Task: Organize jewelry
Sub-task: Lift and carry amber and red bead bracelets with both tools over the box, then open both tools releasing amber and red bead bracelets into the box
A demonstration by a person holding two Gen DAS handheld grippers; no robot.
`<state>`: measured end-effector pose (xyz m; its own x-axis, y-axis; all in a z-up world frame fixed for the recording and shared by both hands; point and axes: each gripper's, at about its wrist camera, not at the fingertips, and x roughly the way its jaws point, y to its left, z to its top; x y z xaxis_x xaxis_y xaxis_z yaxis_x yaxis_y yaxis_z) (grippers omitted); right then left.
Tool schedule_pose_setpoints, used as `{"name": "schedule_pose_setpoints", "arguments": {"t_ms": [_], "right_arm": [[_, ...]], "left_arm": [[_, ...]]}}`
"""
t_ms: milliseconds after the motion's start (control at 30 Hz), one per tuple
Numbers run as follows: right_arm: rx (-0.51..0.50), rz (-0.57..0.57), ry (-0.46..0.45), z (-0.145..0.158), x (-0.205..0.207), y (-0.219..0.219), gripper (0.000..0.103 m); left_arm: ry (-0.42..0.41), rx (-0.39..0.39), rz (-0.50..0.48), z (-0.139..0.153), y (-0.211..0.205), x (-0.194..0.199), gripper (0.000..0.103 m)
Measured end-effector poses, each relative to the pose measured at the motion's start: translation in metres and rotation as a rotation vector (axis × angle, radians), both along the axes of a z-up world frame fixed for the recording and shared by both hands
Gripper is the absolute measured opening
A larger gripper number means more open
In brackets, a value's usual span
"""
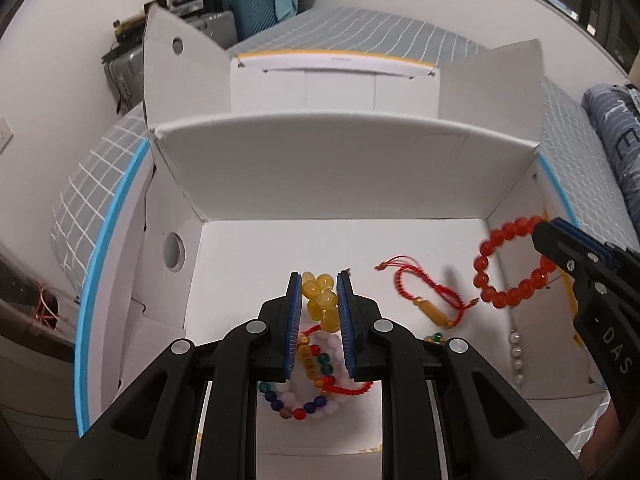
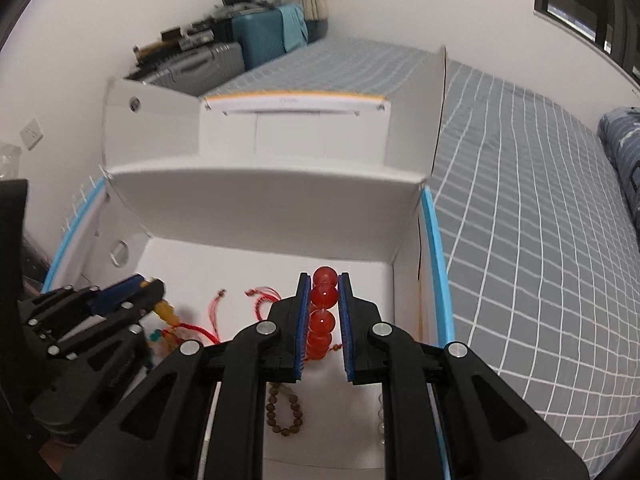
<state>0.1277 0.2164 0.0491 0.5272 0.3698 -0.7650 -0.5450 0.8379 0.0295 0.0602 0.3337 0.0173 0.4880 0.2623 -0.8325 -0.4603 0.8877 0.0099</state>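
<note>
Jewelry lies in the white box (image 1: 280,184); each tool is clamped on beads, right tool (image 2: 324,304) lifting the red bracelet (image 1: 508,264), left tool (image 1: 319,300) the yellow bracelet (image 1: 320,296), apparently for sorting.

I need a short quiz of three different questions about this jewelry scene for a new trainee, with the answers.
1. True or false: the right tongs grip a red bead bracelet.
2. Which colour are the beads between the left tongs? A) yellow B) green C) black
3. Fill in: the red cord bracelet lies inside the white ____.

Key: 1 true; 2 A, the yellow bead bracelet; 3 box.
</note>
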Motion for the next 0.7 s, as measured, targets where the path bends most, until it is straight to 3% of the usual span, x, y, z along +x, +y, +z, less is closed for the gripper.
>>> {"name": "schedule_pose_setpoints", "arguments": {"t_ms": [467,533,567,633,700], "right_arm": [[-0.025,-0.008,0.03,-0.013,0.002,0.006,0.016],[-0.008,-0.005,0.021,-0.008,-0.001,0.003,0.031],[0.003,-0.007,0.017,-0.005,-0.003,-0.001,0.041],[0.021,-0.013,0.0,0.003,-0.009,-0.006,0.05],[0.04,-0.017,-0.025,0.013,-0.017,-0.014,0.065]], "left_arm": [[0.0,-0.008,0.011,0.005,0.005,-0.004,0.019],[-0.009,-0.005,0.014,0.009,0.005,-0.008,0.022],[-0.019,-0.004,0.016,0.012,0.005,-0.011,0.028],[-0.049,0.002,0.023,0.019,0.004,-0.02,0.039],[-0.073,0.016,0.031,0.025,0.003,-0.03,0.05]]}}
